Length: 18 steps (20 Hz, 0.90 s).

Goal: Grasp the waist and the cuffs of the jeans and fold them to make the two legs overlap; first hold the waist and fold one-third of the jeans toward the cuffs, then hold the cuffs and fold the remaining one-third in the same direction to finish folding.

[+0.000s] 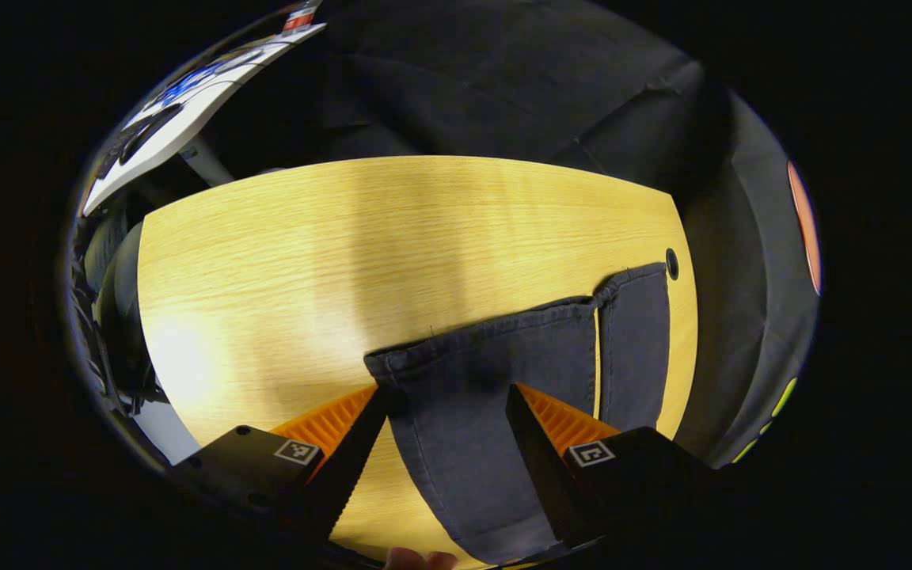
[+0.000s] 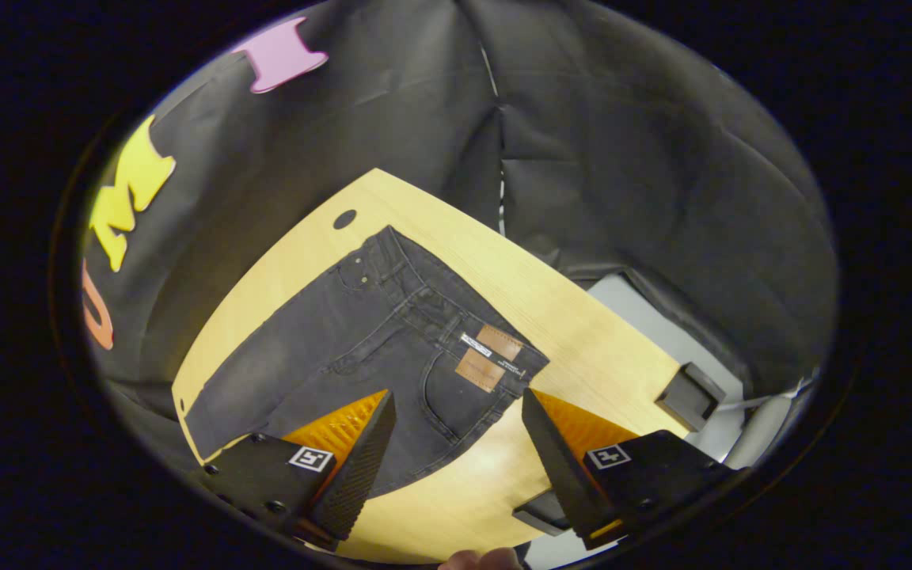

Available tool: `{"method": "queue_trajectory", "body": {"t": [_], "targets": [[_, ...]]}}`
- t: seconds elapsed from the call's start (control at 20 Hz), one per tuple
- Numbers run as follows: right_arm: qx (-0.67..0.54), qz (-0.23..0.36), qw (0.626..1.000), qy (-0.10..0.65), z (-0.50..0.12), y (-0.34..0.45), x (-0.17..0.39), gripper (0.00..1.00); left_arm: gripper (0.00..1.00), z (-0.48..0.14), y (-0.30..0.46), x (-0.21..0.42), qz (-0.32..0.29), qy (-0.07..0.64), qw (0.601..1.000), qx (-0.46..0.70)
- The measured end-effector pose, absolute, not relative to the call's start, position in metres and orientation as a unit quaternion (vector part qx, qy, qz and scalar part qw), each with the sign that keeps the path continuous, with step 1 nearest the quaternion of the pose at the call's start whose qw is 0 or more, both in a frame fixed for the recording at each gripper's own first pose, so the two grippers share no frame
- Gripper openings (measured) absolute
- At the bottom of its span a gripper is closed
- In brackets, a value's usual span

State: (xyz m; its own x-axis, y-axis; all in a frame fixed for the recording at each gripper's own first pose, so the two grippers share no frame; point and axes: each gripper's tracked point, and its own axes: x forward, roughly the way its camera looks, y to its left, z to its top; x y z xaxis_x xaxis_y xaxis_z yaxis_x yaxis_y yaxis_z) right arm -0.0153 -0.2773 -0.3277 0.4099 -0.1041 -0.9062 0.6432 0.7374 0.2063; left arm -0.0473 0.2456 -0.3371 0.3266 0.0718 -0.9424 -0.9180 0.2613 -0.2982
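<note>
Jeans (image 2: 369, 340) lie flat on the table (image 1: 282, 253); left gripper (image 1: 444, 416) and right gripper (image 2: 456, 431) hover, jaws released.

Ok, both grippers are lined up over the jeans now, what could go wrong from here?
1. The left gripper is open over just one cuff; the other cuff lies apart, so it may catch a single leg.
2. The jeans lie close to the table edge on the leg side; a pull could drag them off.
3. The right gripper is open near the waist corner and might pinch only the top layer.
</note>
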Motion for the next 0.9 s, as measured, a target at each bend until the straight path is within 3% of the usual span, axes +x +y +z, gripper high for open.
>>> {"method": "queue_trajectory", "body": {"t": [0.3, 0.35, 0.5, 0.55, 0.6, 0.65, 0.75, 0.8, 0.85, 0.9], "targets": [[0.347, -0.283, 0.730, 0.516, -0.366, -0.282, -0.012, 1.00, 0.96, -0.344, 0.247, -0.045, 0.386, 0.476, 0.648, -0.453], [0.357, -0.296, 0.719, 0.517, -0.372, -0.286, -0.013, 1.00, 0.78, -0.346, 0.247, -0.046, 0.394, 0.475, 0.643, -0.455], [0.376, -0.323, 0.694, 0.521, -0.387, -0.288, -0.009, 0.99, 0.71, -0.347, 0.252, -0.054, 0.407, 0.471, 0.629, -0.465], [0.372, -0.330, 0.692, 0.524, -0.392, -0.288, -0.009, 0.99, 0.54, -0.347, 0.253, -0.055, 0.408, 0.472, 0.626, -0.468], [0.357, -0.337, 0.692, 0.529, -0.397, -0.290, -0.007, 0.93, 0.58, -0.346, 0.253, -0.056, 0.408, 0.473, 0.624, -0.469], [0.338, -0.345, 0.694, 0.534, -0.402, -0.294, -0.007, 0.99, 0.53, -0.347, 0.253, -0.056, 0.409, 0.474, 0.622, -0.470], [0.318, -0.360, 0.697, 0.533, -0.406, -0.296, 0.002, 0.98, 0.48, -0.347, 0.253, -0.057, 0.411, 0.478, 0.618, -0.470], [0.307, -0.363, 0.697, 0.537, -0.410, -0.294, 0.003, 0.98, 0.55, -0.347, 0.253, -0.057, 0.413, 0.480, 0.618, -0.466], [0.296, -0.374, 0.691, 0.543, -0.410, -0.294, 0.004, 0.99, 0.46, -0.348, 0.253, -0.057, 0.415, 0.483, 0.617, -0.461], [0.280, -0.386, 0.686, 0.549, -0.410, -0.293, 0.004, 0.99, 0.46, -0.348, 0.253, -0.056, 0.418, 0.488, 0.617, -0.454]]}}
